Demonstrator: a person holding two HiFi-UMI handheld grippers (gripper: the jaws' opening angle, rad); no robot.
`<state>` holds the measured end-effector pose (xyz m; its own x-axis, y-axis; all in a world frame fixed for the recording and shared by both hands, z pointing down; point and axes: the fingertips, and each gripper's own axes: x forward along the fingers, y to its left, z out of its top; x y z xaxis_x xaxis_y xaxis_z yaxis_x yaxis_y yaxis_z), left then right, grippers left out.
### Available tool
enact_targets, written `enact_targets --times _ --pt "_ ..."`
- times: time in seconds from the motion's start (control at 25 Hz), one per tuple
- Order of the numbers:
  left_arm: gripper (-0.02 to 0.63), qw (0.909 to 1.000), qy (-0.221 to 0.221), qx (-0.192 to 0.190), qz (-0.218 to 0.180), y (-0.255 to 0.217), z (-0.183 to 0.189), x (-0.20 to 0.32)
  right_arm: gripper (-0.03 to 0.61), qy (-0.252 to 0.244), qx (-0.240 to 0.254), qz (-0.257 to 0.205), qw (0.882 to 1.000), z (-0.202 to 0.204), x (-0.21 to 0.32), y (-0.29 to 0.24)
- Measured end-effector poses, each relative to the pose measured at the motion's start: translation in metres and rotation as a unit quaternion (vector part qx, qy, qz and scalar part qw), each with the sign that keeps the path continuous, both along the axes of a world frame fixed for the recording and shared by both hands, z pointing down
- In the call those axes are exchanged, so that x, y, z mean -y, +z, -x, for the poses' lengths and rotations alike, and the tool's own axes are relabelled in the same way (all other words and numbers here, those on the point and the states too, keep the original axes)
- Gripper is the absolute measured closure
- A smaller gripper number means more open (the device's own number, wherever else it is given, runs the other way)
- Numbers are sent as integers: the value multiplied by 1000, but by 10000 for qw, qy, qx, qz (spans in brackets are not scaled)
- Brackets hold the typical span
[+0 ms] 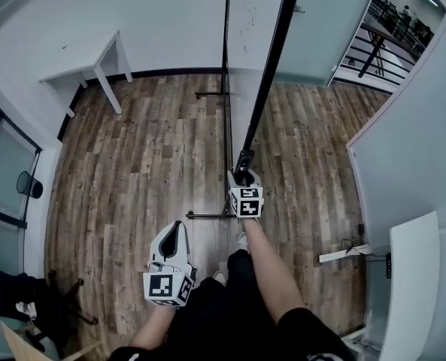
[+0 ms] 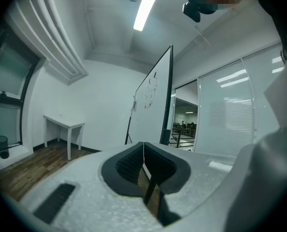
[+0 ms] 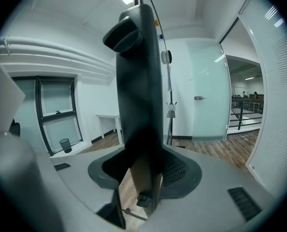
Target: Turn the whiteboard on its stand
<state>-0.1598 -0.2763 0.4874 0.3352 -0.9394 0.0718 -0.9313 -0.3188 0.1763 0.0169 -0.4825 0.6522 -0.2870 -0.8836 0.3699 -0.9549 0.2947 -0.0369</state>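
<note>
Right claw (image 1: 244,174) grips the whiteboard (image 1: 269,66) by its black edge, the board stretching straight ahead, while the shut, empty left claw (image 1: 174,232) hangs back.

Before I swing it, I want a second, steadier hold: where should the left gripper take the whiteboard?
Probably its black side frame, just above the right gripper clamped there. That edge is thin and faces you, so come straight on, jaws straddling it. The left gripper is shut; open first.
</note>
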Motion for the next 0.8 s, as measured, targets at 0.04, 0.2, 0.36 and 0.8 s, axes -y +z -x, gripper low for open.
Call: enact_targets --times 0.04,0.2,0.36,0.8 --pt "595 10000 13 -1 3 0 0 -4 397 5 2 4 10000 -1 -3 0" --pt "595 10000 48 -31 -7 -5 2 -15 397 1 15 -18 10000 -2 -14 1" --pt "595 10000 43 -70 9 -9 2 -20 397 -24 10 -20 10000 1 -23 -2" --pt "595 9999 72 -48 85 -9 -14 -52 397 -129 15 -3 9999 -1 -58 -1"
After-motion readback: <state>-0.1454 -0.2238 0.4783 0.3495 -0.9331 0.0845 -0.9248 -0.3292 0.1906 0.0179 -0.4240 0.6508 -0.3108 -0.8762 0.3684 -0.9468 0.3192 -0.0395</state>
